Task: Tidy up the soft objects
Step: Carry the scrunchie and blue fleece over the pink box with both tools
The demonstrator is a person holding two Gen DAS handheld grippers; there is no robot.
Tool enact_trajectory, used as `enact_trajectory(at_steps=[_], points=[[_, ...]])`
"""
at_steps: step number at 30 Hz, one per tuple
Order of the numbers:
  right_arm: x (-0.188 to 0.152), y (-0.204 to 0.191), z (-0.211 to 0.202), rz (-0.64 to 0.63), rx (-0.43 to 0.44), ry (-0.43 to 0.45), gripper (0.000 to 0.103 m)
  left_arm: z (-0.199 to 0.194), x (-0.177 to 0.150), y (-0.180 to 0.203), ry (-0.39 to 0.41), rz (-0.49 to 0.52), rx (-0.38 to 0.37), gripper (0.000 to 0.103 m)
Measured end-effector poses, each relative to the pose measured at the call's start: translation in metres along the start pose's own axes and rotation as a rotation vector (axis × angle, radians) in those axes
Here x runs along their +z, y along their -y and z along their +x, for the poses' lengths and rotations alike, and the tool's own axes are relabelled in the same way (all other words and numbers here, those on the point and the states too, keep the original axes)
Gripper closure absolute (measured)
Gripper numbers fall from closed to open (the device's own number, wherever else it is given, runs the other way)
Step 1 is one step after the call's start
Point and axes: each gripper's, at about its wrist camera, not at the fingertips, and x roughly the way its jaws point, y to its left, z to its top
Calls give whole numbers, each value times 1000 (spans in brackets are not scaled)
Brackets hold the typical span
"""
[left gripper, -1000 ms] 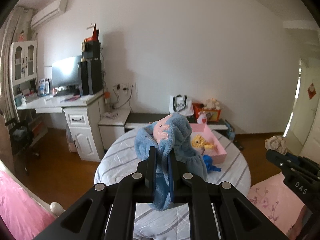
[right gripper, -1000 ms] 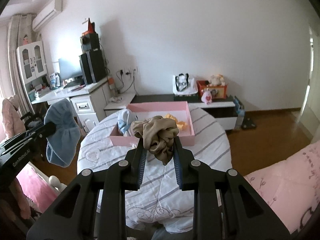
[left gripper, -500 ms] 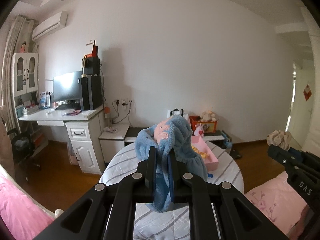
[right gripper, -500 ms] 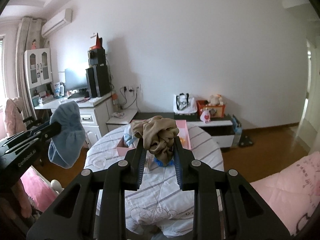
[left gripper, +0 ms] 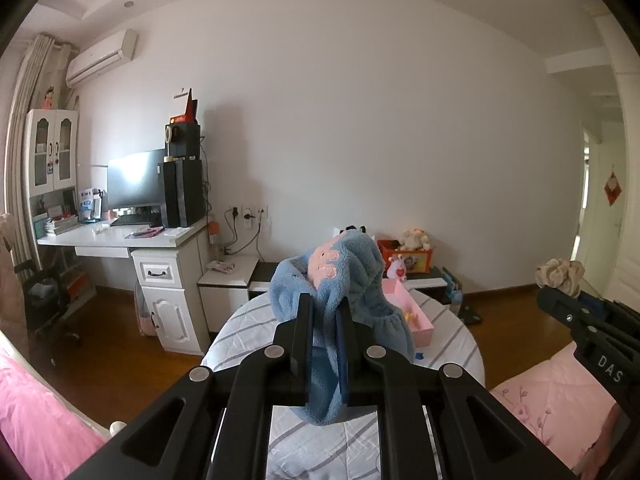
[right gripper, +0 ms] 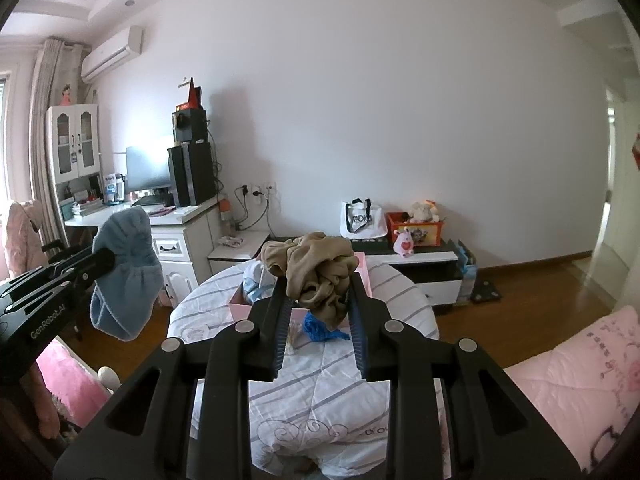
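Fleece blue cap [left gripper: 344, 304] clamped in left tongs [left gripper: 325, 320], tan cloth [right gripper: 316, 276] in right tongs [right gripper: 318, 312], both aloft short of pink box [left gripper: 416, 316] on table [right gripper: 320, 380]. Partly filled; blue yarn [right gripper: 320, 328] loose beside it.

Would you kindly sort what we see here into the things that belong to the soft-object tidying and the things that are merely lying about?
Belongs to the job:
- fluffy blue fleece cloth, clamped in the left tongs
- crumpled tan fabric bundle, in the right tongs
- pink open box on the striped round table
- small blue knitted item

Just lying about:
- black monitor
- white tote bag
- red toy crate
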Motion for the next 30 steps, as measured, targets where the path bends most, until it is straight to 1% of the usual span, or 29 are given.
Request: enact_trajectory(at_steps=[10, 16, 21, 27, 30], points=[[1, 0, 2, 0, -3, -2, 76, 9, 8, 5, -15, -9, 10, 96], [1, 0, 1, 1, -4, -3, 76, 6, 6, 4, -14, -9, 10, 96], [0, -1, 3, 0, -8, -12, 76, 10, 11, 12, -25, -9, 11, 96], [0, -3, 4, 0, -8, -16, 76, 14, 13, 12, -34, -11, 10, 96], [1, -3, 9, 1, -8, -32, 76, 17, 13, 11, -44, -13, 8, 96]])
